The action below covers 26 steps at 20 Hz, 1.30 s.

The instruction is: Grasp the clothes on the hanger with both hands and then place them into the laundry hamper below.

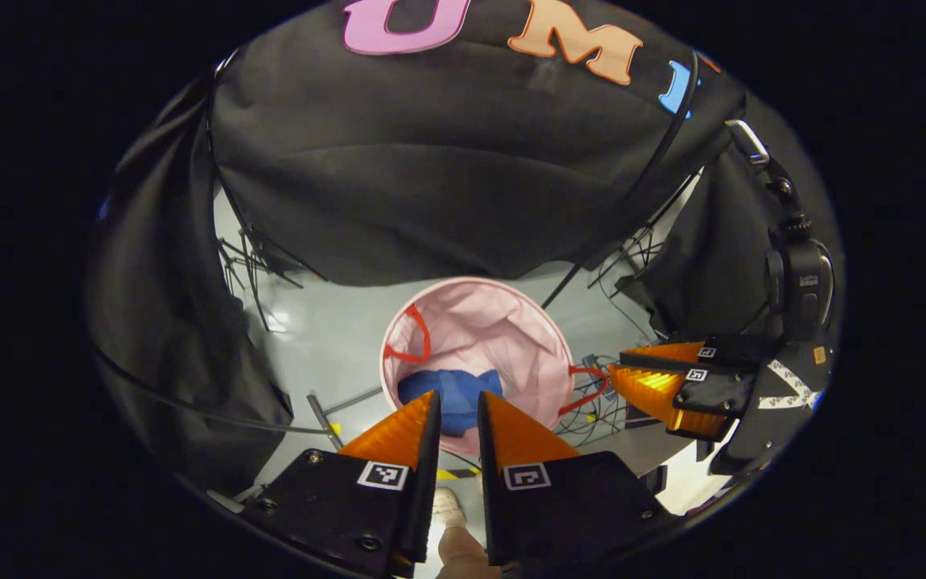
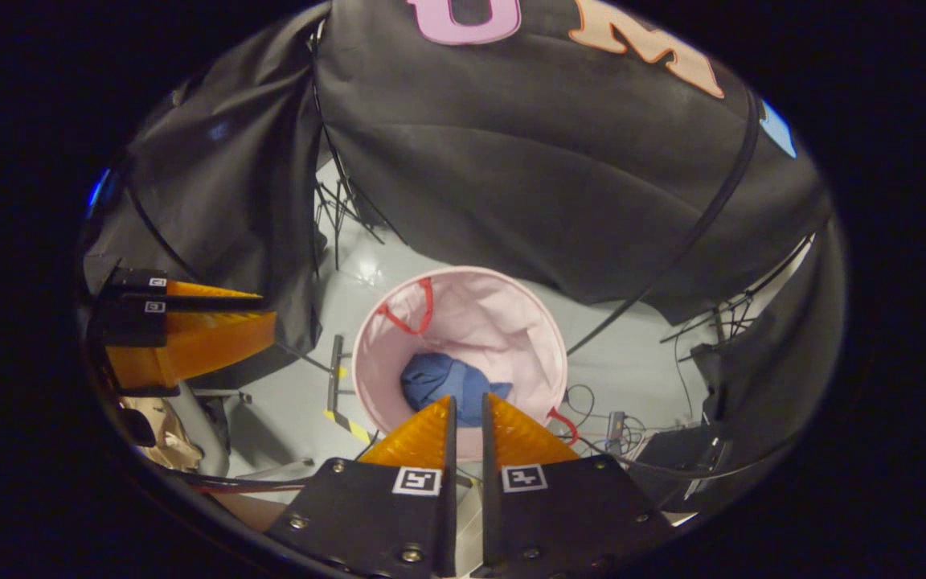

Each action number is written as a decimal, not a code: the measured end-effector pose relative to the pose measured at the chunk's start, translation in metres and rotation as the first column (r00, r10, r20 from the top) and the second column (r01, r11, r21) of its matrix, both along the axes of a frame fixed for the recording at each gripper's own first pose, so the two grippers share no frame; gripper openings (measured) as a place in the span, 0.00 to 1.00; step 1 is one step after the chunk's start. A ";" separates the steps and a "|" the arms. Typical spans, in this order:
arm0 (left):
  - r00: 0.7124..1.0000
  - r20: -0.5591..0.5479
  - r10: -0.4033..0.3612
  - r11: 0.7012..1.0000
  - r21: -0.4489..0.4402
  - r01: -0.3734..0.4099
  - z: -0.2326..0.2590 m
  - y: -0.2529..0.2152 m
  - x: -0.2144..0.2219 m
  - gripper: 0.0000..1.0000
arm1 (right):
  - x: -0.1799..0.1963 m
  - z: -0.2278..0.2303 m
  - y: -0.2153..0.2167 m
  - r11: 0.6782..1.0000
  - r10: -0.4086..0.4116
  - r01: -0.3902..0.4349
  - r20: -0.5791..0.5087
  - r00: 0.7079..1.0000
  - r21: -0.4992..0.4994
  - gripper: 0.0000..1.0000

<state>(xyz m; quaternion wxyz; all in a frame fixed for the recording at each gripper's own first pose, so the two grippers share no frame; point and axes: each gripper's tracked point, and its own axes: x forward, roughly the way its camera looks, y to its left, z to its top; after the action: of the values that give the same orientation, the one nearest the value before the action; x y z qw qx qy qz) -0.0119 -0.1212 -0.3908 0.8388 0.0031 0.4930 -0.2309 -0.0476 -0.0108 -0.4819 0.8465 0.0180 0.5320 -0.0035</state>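
**Blue garment lies in the pink hamper; both grippers hang above it, holding nothing**

The blue clothes [image 1: 453,394] lie bunched at the bottom of the pink laundry hamper [image 1: 511,322], which stands on the grey floor [image 1: 326,346] near the foot of the black booth wall. In the right gripper view the same blue clothes [image 2: 443,382] sit low in the laundry hamper [image 2: 495,314], slightly toward its near side. Red handles [image 1: 413,338] hang at the hamper's left and right rims.

The left gripper [image 1: 458,402] hovers over the hamper's near rim, pointing down at the garment. Its orange fingers stand a narrow gap apart with nothing between them. In the right gripper view it appears at the left edge, side on, fingers close together.

The right gripper [image 2: 467,402] also points down at the hamper from above. Its fingers are nearly together, a thin slit between them, and they grip nothing. In the left gripper view the right gripper [image 1: 620,370] shows at the right, beside the hamper's right handle, with a black camera [image 1: 801,281] mounted above it.

Loose cables [image 2: 608,426] lie on the floor to the hamper's right. A shoe tip [image 1: 448,507] shows between the left gripper's fingers, at the near edge.
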 end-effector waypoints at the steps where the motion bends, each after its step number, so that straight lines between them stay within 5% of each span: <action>1: 0.999 0.040 0.002 1.000 -0.011 -0.002 0.015 -0.002 0.009 0.29 | 0.009 0.013 0.000 1.000 -0.004 0.004 0.042 0.999 0.000 0.13; 7: 0.956 0.292 0.033 0.994 -0.109 -0.001 0.115 -0.017 0.067 0.29 | 0.072 0.136 -0.005 0.999 -0.041 0.043 0.337 0.941 0.000 0.13; 15: 0.837 0.536 0.112 0.967 -0.252 0.032 0.255 -0.037 0.093 0.28 | 0.098 0.293 -0.041 0.994 -0.075 0.111 0.636 0.768 -0.017 0.13; 16: 0.818 0.563 0.121 0.966 -0.257 0.035 0.270 -0.038 0.095 0.22 | 0.097 0.307 -0.044 0.993 -0.078 0.118 0.661 0.747 -0.017 0.13; 18: 0.779 0.611 0.138 0.961 -0.273 0.044 0.298 -0.039 0.096 0.28 | 0.096 0.335 -0.050 0.991 -0.091 0.132 0.703 0.705 -0.004 0.13; 19: 0.757 0.636 0.150 0.958 -0.284 0.048 0.315 -0.042 0.098 0.22 | 0.097 0.351 -0.056 0.990 -0.095 0.140 0.724 0.683 -0.002 0.13; 23: 0.676 0.715 0.177 0.940 -0.326 0.099 0.364 -0.057 0.097 0.40 | 0.085 0.401 -0.072 0.984 -0.071 0.171 0.789 0.610 -0.043 0.22; 24: 0.667 0.723 0.180 0.936 -0.334 0.109 0.374 -0.063 0.096 0.48 | 0.083 0.412 -0.077 0.982 -0.064 0.180 0.801 0.595 -0.055 0.34; 26: 0.652 0.734 0.189 0.928 -0.351 0.126 0.385 -0.072 0.098 0.63 | 0.083 0.431 -0.080 0.980 -0.059 0.188 0.822 0.567 -0.059 0.31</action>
<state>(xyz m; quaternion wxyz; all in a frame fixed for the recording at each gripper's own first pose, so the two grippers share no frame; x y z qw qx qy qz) 0.0860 -0.1935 -0.0060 0.9558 -0.0685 0.0453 -0.2824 0.0353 -0.0908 -0.0510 0.9927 -0.0044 0.0784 -0.0911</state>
